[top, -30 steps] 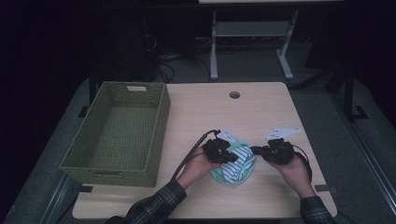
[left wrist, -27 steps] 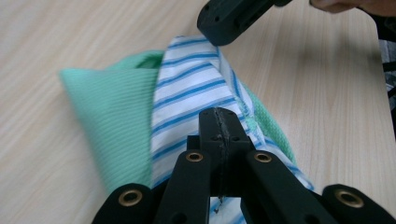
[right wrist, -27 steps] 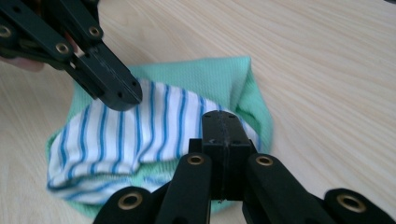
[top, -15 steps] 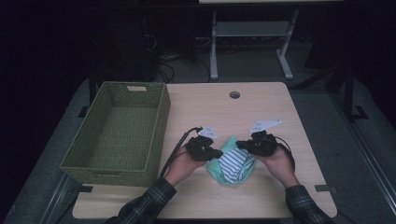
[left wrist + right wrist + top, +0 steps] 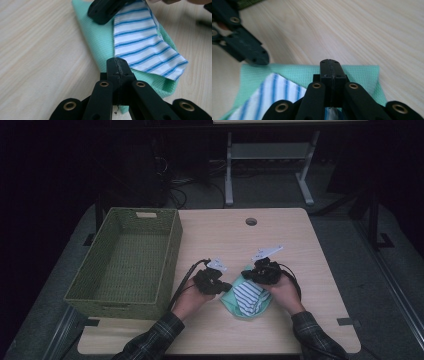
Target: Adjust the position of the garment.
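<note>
One pale wooden desk (image 5: 300, 245) carries one woven green basket (image 5: 127, 260) at its left side, with nothing visible inside it, and one round hole (image 5: 251, 221) shows near the desk's far edge; toward the near edge, between the person's two hands, lies one small bundle of two cloths, a mint-green cloth (image 5: 97, 40) underneath and a white cloth with blue stripes (image 5: 147, 47) folded on top of it, both flat on the desk and well apart from the basket; the left gripper (image 5: 220, 286), held in the left hand (image 5: 189, 296), sits at the left edge of the bundle, and in the left gripper view its jaws are pressed together with no gap at the tips, lying over the green cloth's edge, though whether any fabric is pinched between them cannot be told; the right gripper (image 5: 248, 274), held in the right hand (image 5: 284, 292), sits at the far edge of the bundle, and in the right gripper view its jaws are likewise pressed tight together over the green cloth, with a sliver of fabric showing just beneath them, so a grasp cannot be confirmed; two plaid sleeves (image 5: 155, 340) come in from the bottom of the high view; one cable (image 5: 182, 280) trails from the left gripper toward the basket.
</note>
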Demonstrator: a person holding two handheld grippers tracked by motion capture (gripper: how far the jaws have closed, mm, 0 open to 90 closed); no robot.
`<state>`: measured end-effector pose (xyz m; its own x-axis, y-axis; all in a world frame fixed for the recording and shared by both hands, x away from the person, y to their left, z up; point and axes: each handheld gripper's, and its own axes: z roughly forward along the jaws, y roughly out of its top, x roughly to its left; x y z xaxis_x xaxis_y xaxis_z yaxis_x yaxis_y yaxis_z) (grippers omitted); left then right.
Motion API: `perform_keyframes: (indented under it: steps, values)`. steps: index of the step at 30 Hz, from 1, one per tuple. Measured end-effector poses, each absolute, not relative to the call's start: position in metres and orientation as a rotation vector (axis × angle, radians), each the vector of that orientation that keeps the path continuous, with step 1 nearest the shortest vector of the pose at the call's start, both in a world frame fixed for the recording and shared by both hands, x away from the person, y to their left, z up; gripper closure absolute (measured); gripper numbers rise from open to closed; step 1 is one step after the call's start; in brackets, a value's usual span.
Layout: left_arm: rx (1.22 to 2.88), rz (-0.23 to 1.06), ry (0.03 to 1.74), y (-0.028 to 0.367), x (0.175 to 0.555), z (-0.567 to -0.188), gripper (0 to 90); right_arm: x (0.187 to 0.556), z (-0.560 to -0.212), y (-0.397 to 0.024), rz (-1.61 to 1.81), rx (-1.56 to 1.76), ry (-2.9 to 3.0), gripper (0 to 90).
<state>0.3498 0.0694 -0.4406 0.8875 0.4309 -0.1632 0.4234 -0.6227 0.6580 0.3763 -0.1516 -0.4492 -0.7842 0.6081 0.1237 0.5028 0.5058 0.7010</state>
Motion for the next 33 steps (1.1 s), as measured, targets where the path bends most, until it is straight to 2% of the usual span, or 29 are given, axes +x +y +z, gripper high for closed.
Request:
perform_keyframes:
  steps: [6, 13, 20, 27, 33]
  values:
    - [2.4, 0.026, 0.596, 0.062, 0.353, -0.453, 89.6, 0.381, -0.464, -0.151, 1.069, 0.994, 2.636, 89.9]
    - [2.409, 0.072, 0.594, 0.064, 0.353, -0.451, 89.6, 0.38, -0.462, -0.157, 1.117, 0.991, 2.6, 89.8]
    - [2.327, 0.018, 0.597, 0.077, 0.338, -0.432, 89.6, 0.381, -0.447, -0.19, 1.147, 1.065, 2.501, 89.8]
    - [2.381, -0.034, 0.578, 0.075, 0.32, -0.446, 89.6, 0.389, -0.456, -0.2, 1.098, 1.111, 2.495, 89.8]
    - [2.436, -0.022, 0.553, 0.067, 0.321, -0.456, 89.6, 0.396, -0.464, -0.195, 1.057, 1.095, 2.511, 89.8]
